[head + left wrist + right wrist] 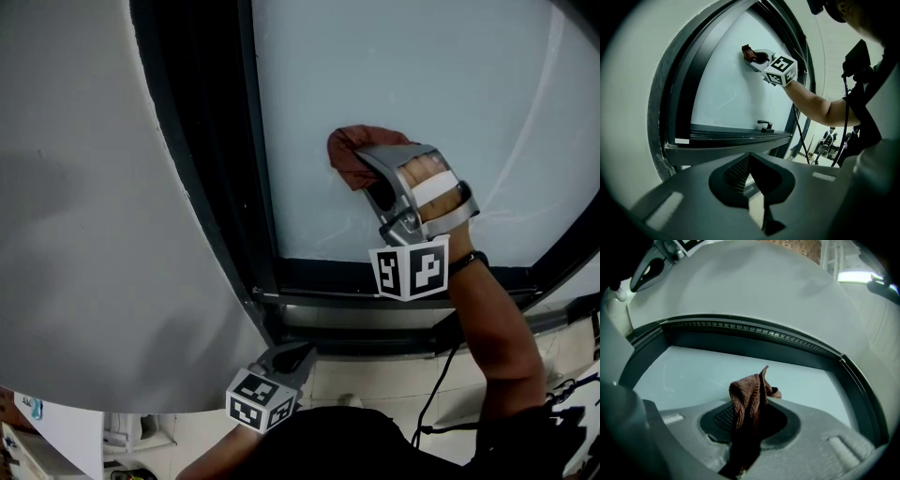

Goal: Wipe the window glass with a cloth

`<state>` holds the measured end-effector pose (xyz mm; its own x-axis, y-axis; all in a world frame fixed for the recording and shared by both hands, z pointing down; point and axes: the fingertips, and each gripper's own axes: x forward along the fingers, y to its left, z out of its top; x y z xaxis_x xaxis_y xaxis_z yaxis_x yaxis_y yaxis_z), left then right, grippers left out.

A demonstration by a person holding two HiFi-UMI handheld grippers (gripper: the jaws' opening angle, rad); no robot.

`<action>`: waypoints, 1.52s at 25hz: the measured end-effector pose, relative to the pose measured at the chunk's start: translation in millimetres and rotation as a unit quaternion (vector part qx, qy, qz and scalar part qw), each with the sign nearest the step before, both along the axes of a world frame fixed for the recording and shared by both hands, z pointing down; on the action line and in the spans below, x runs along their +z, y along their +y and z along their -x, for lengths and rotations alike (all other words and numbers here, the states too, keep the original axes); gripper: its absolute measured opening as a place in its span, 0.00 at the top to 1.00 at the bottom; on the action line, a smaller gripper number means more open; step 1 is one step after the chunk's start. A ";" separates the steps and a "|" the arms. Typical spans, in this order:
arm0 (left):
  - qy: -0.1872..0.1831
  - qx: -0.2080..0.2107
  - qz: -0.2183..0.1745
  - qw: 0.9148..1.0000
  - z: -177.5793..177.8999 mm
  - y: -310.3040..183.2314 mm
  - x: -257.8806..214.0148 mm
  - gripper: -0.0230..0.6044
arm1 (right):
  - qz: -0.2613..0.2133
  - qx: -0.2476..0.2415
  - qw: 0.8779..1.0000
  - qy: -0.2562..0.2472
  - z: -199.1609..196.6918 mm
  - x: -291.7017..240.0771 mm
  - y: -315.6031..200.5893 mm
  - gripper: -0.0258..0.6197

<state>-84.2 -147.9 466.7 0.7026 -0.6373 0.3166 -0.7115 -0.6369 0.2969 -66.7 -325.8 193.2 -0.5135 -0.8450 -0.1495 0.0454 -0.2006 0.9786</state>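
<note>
Jaws of the right gripper (366,169) clamp the bunched reddish-brown cloth (343,152); press it flat on the pale window glass (422,84). The left gripper (289,360) idles, jaws closed and empty.

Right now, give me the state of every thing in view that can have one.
right gripper: fingers shut on the cloth, held up at the glass.
cloth: bunched, pinched, its free end seemingly against the glass.
left gripper: fingers shut, nothing between them, low by the bottom frame.
window glass: hazy, faintly streaked.
window handle: lying low along the bottom frame.
</note>
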 end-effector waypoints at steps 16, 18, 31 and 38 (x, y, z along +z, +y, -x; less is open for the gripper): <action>-0.006 0.013 0.011 1.000 -11.0 9.0 9.0 0.94 | 0.055 -0.003 0.998 -0.002 0.0 64.9 1.4 0.83; -0.005 0.014 0.010 1.000 -12.5 8.7 8.9 0.94 | 0.065 -0.002 0.998 -0.002 -0.3 76.2 1.6 0.83; -0.008 0.016 0.016 1.000 -17.4 10.9 11.6 0.94 | 0.113 -0.013 0.993 -0.013 -2.4 141.5 3.8 0.83; -0.010 0.012 0.021 1.000 -14.7 12.5 15.9 0.94 | 0.143 -0.012 0.990 -0.016 -4.9 176.0 4.2 0.83</action>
